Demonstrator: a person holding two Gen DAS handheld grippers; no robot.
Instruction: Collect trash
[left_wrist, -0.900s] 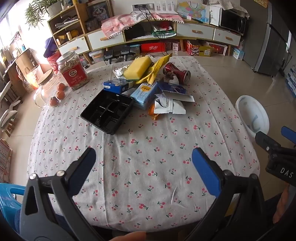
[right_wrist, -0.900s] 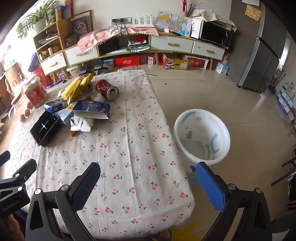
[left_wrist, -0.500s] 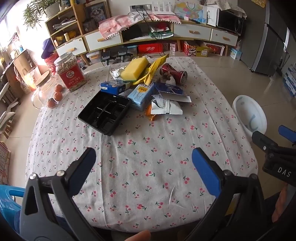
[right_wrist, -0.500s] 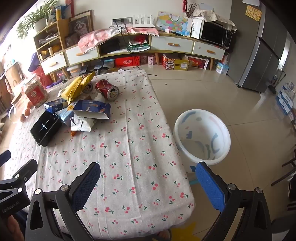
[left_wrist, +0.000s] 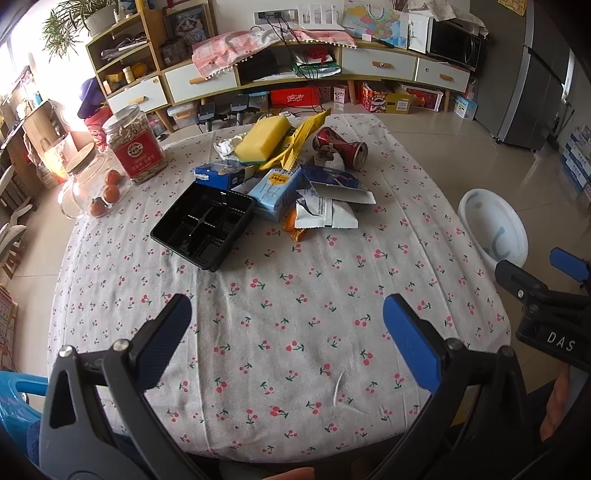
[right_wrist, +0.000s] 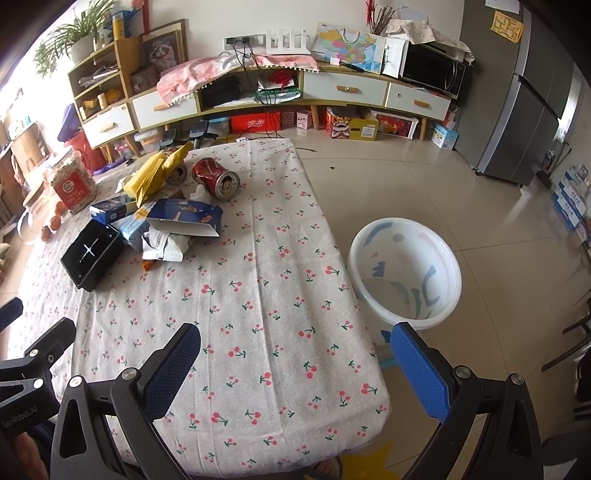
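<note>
Both grippers, left gripper (left_wrist: 286, 334) and right gripper (right_wrist: 295, 363), are hanging wide open and empty over the table's (left_wrist: 295, 354) near edge. I'm judging nothing collected yet: trash pile (left_wrist: 284, 177) is lying toward the far edge, tub (right_wrist: 404, 271) on the floor beside the right edge. Next I'm reaching forward.
</note>
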